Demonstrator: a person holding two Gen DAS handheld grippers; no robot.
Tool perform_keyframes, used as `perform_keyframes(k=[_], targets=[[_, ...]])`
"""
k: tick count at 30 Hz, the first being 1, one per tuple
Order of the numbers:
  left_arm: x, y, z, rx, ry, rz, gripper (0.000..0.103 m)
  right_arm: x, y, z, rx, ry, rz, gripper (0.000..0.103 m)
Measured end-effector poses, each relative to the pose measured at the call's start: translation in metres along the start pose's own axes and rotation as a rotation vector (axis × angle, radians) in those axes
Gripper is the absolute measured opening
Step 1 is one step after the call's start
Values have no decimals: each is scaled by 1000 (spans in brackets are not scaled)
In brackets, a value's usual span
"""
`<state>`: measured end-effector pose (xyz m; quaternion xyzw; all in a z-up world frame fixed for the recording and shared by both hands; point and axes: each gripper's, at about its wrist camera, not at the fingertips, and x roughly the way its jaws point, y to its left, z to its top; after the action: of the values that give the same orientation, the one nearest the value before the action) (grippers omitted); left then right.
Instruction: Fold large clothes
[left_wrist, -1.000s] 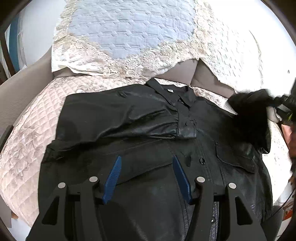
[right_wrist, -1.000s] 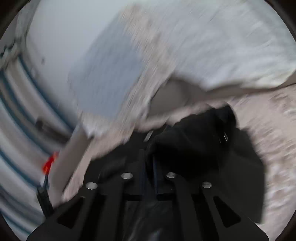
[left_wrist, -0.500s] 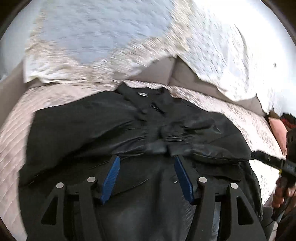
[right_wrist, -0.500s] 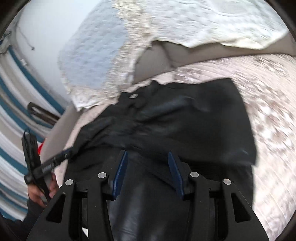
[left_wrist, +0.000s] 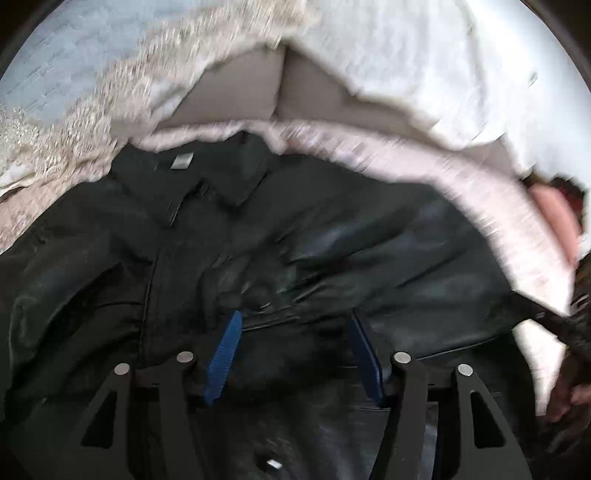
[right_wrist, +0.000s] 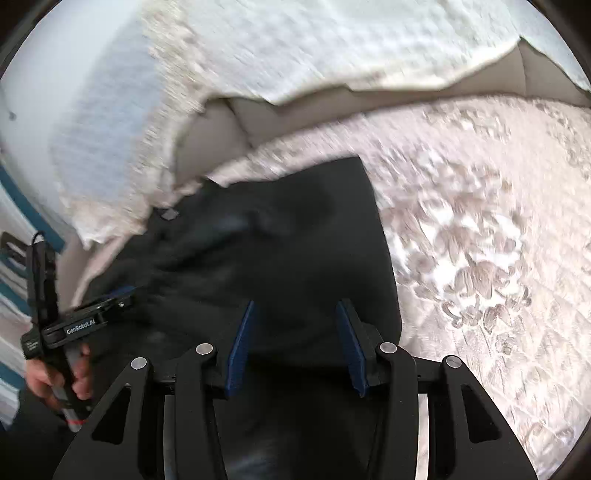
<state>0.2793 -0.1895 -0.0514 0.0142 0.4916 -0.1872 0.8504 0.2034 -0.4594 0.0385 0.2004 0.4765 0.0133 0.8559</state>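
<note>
A black leather-look jacket (left_wrist: 332, 240) lies front up on the bed, collar and grey label (left_wrist: 181, 160) at the far end, with both sleeves folded across its chest. My left gripper (left_wrist: 294, 315) hovers over the jacket's middle; its blue pads stand apart and are closing, with nothing pinched between them. In the right wrist view the jacket (right_wrist: 280, 229) fills the centre. My right gripper (right_wrist: 296, 302) hangs over the jacket's right part, its jaws also closing on nothing. The left gripper (right_wrist: 123, 295) shows there at the left, held in a hand (right_wrist: 55, 380).
A pale pink quilted floral cover (right_wrist: 480, 258) lies under the jacket and spreads out to the right. White and light-blue lace-edged pillows (left_wrist: 424, 74) lean on a grey headboard (left_wrist: 240, 88) behind. A blue-striped surface (right_wrist: 14, 206) is at the far left.
The right gripper has let go of the dark sleeve, which now lies across the jacket's chest. Both grippers have come lower and closer over the jacket.
</note>
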Motion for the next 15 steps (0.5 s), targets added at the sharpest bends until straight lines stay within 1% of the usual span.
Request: perform_keyframes(k=[1,2,4,5,7,8,10,11,13,15], targets=[[6,3,-1,-3,10,-1,56,10,-6,-1,14,36,-5,36],[5,5,-1,0,1,-5,55,13,-9,-3,19,53,-12,30],[-5,1,-1,17,-6,9,54,6,-9,-2,3,40,-13,30],[-11,1,-2,20,-10,2,54,2,-8,-1,-4,37,-11,30],[-25,-2,0,26,-39,-43,54,-8,-4,4,-25,17,-15,30],[-31,-4,4,35,-63,-41,54,-12,-2,7,-42,2,-18,30],[-36,-3,13,44,-111,11,54,-11,1,16,-60,-15,-34,30],[-34,0,18,34,-115,48,54,-7,1,21,-55,-11,-41,30],[-25,14,25,-9,-92,89,54,4,-6,24,-48,8,-64,30],[-23,30,22,-43,-52,133,54,20,-15,23,-42,70,-129,30]])
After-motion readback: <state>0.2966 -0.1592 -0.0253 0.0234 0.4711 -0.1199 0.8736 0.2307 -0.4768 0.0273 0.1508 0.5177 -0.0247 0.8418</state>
